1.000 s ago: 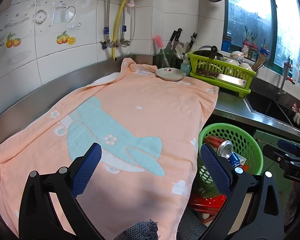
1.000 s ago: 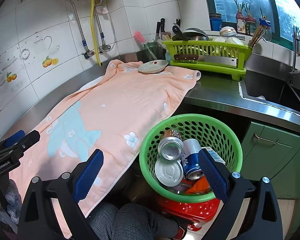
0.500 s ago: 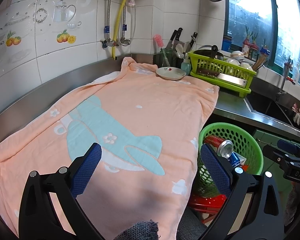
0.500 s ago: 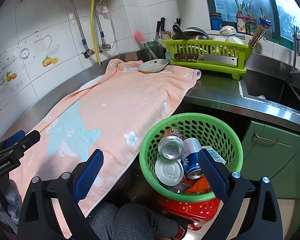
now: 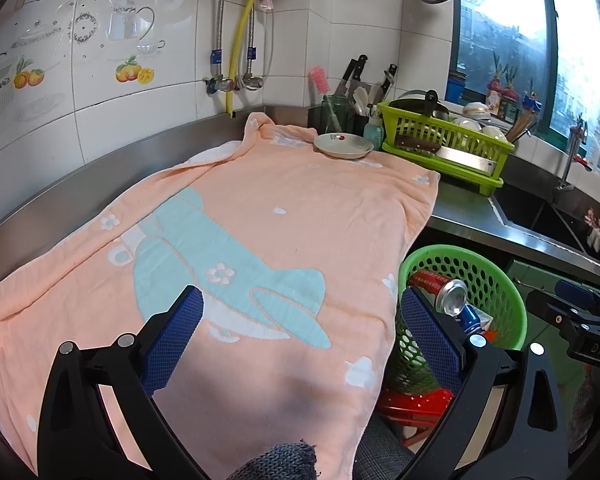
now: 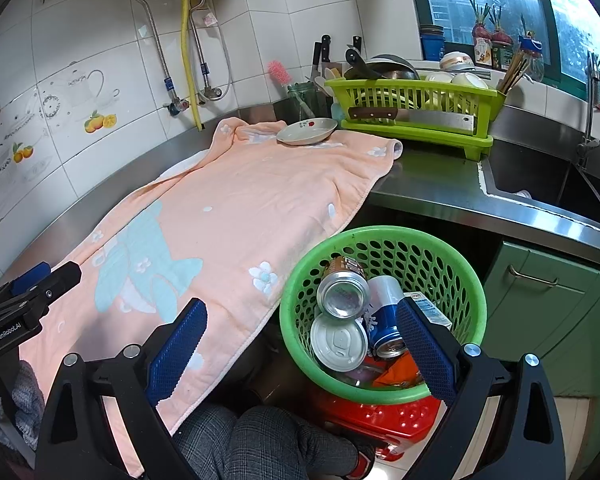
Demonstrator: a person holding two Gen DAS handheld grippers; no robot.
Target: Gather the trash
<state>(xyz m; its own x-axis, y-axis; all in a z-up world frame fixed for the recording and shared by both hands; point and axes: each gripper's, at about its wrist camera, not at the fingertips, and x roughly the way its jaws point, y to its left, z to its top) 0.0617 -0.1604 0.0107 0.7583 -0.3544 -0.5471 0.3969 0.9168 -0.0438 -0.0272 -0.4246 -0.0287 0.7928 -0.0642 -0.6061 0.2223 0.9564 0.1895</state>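
Note:
A green perforated basket (image 6: 452, 248) (image 5: 496, 276) stands on a red stool (image 6: 380, 420) beside the counter. Inside it lie several drink cans (image 6: 342, 290), a blue can (image 6: 384, 322) and some wrappers. A peach towel (image 5: 240, 240) (image 6: 228, 208) with a light-blue airplane print covers the steel counter, bare of trash. My left gripper (image 5: 300, 332) hovers open over the towel's near end, holding nothing. My right gripper (image 6: 300, 344) hangs open above the basket's left rim, also holding nothing.
A small plate (image 5: 343, 146) (image 6: 307, 130) rests on the towel's far end. Behind it stands a lime dish rack (image 5: 444, 142) (image 6: 416, 100) with dishes and a cleaver. A sink (image 6: 548, 184) lies to the right, green cabinets (image 6: 540, 292) below. A person's knee (image 6: 260, 440) shows underneath.

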